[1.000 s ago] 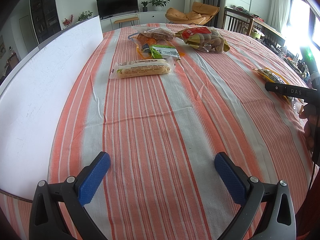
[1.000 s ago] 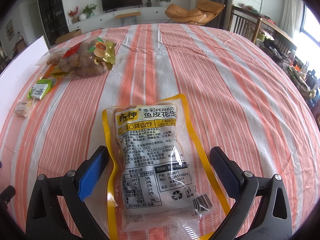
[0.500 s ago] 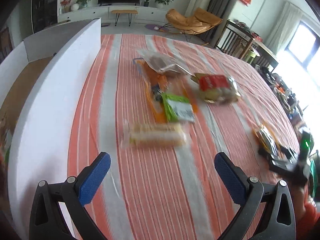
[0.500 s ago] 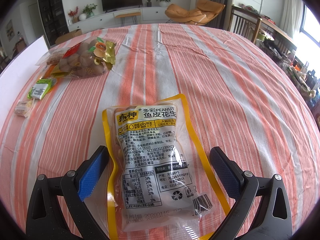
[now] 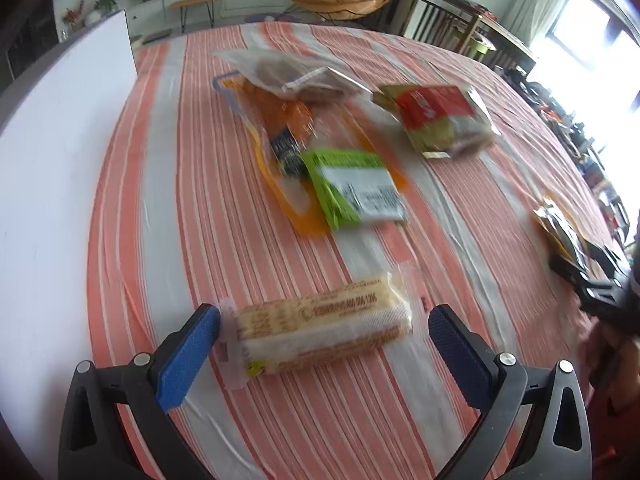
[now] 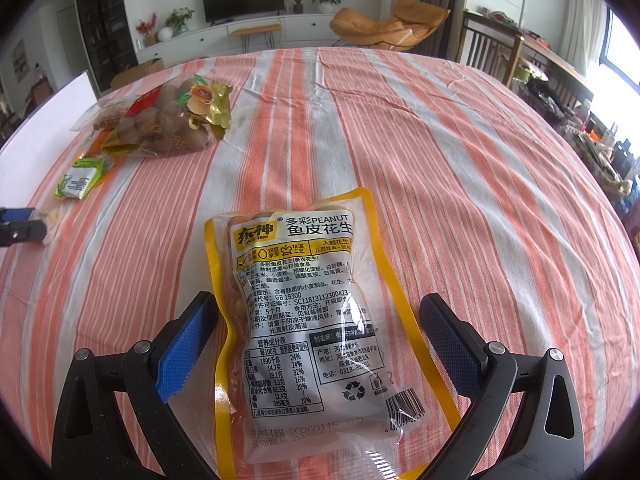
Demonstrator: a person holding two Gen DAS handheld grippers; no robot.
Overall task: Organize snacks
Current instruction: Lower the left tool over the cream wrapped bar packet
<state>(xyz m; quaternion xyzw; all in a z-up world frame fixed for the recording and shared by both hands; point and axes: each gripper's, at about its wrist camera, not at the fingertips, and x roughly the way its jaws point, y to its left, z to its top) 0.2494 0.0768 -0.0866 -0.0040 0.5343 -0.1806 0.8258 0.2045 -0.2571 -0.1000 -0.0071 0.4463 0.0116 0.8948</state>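
On the striped surface [image 6: 400, 140], a wafer biscuit pack [image 5: 320, 332] is bracketed crosswise by the spread left gripper [image 5: 324, 344], apparently lined up for pickup, while a peanut pouch [image 6: 316, 332] is straddled lengthwise, ungripped, by the equally wide right gripper [image 6: 320, 348].
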